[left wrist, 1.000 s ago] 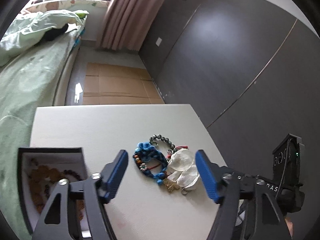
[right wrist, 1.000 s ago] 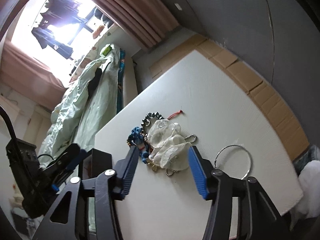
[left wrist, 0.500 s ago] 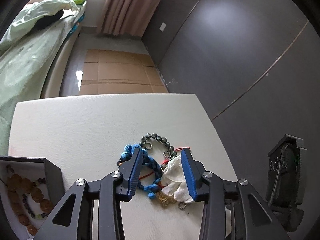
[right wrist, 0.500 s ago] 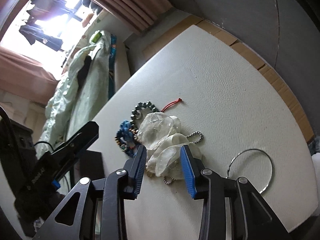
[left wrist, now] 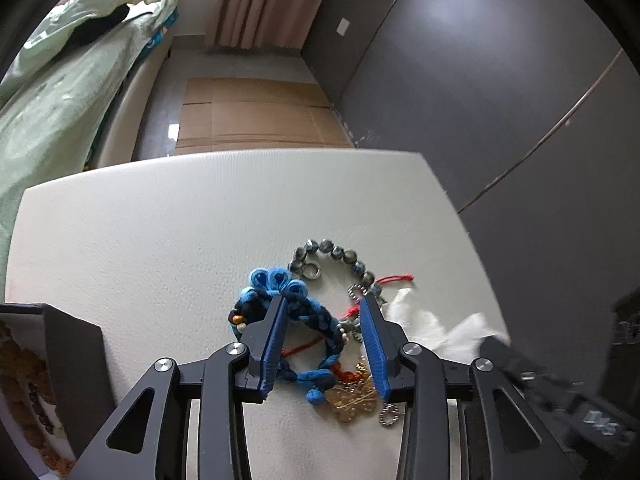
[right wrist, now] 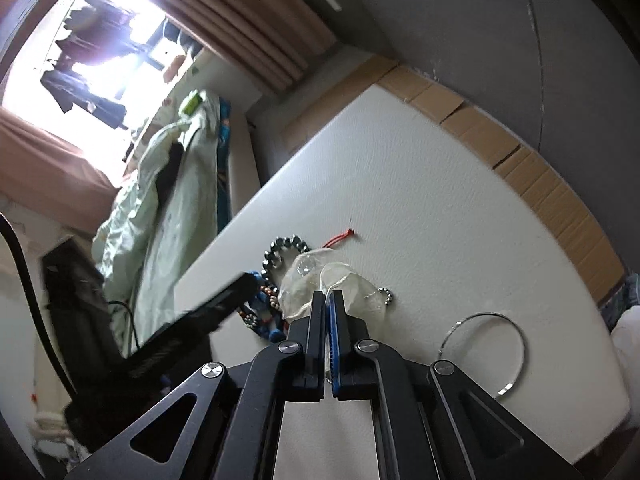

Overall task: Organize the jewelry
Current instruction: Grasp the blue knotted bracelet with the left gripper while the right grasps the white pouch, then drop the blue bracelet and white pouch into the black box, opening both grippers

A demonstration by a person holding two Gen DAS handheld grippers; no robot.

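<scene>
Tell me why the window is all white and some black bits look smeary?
Right wrist view: daylight overexposes the window, and the left gripper streaks with motion blur. Left wrist view: the right gripper and white plastic bag smear too; fisheye bends the table edges.

The left gripper (left wrist: 322,322) is low over the table with its jaws partly apart, while the right gripper (right wrist: 329,312), beside it, has its jaws pinched together.
</scene>
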